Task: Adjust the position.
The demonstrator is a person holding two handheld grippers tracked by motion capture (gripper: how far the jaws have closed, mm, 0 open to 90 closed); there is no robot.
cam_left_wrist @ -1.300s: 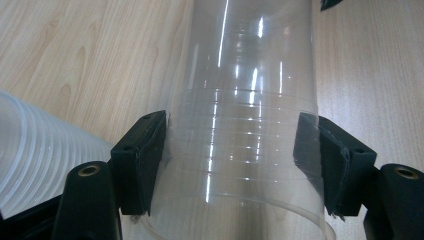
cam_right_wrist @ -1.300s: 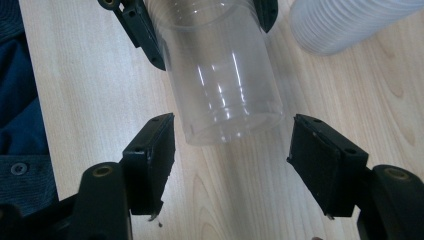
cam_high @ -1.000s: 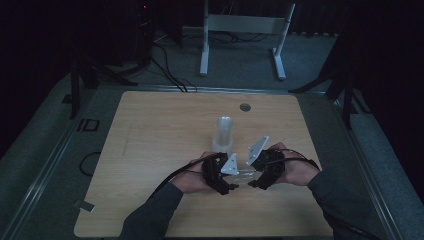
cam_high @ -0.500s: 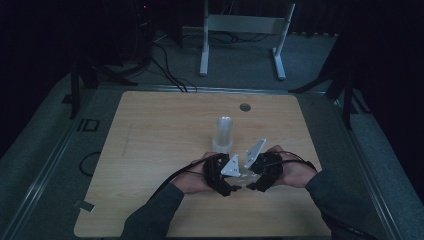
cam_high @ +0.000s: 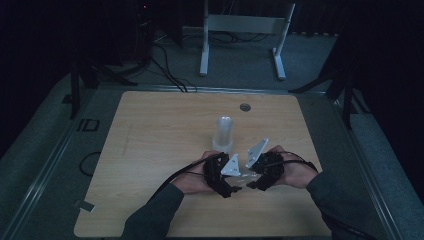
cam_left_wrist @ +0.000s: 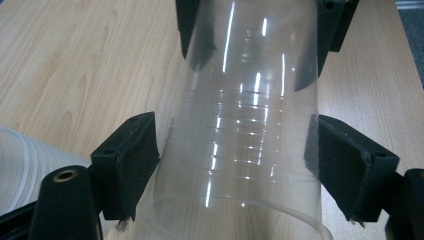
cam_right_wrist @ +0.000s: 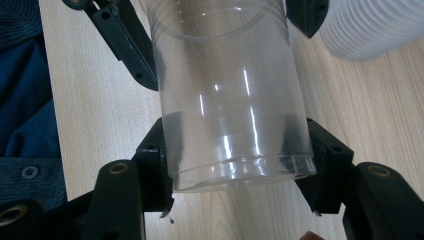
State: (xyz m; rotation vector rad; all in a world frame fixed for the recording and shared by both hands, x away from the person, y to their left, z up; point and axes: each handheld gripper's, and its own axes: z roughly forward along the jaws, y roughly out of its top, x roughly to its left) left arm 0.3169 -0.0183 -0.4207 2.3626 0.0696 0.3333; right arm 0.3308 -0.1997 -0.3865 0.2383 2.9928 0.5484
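From above, my workspace is dim: the wooden table point(cam_high: 150, 150) catches a weak, even light while the room behind it sinks into near black, and the picture is soft and grainy. My two gripper views are far brighter and sharp. White streaks of glare run down the clear plastic cup point(cam_left_wrist: 240, 140), and my nearest jaws look slightly blurred.

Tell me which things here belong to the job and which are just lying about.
In the job:
- clear cup, lying between both grippers
- right gripper, jaws clamped on the cup's base end
- left gripper, jaws just opened beside the cup's rim end
- cup stack, standing just beyond the hands

Lying about:
- round grommet near the table's far edge
- white stand on the floor behind
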